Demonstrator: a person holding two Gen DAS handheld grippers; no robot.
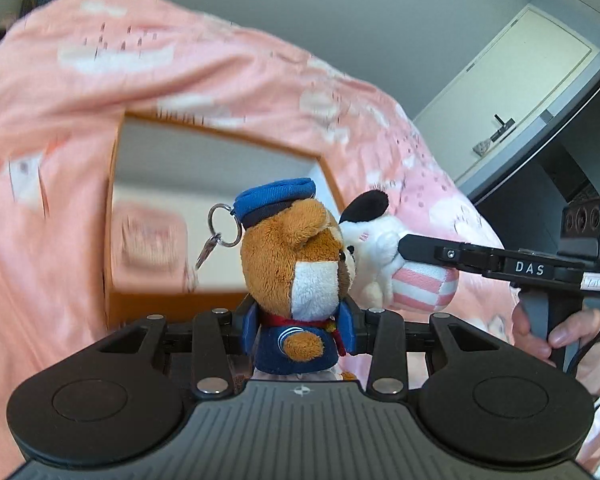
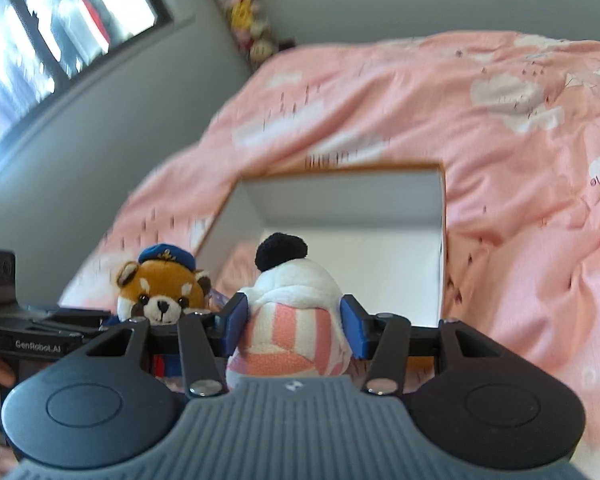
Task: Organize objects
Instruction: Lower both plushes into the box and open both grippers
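Both toys are gripped low so they hang clear above the open box (image 2: pixel 440 240) at twelve o'clock: the left gripper (image 1: pixel 300 334) clenches the bear (image 1: pixel 296 264), the right gripper (image 2: pixel 294 326) clamps the striped doll (image 2: pixel 296 312).

Black tongs (image 1: pixel 300 330), blue pads, silver screws.

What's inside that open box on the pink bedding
The box shows bare white walls and floor; something pinkish, blurred, lies near one wall. The two held plush toys hide its near part.
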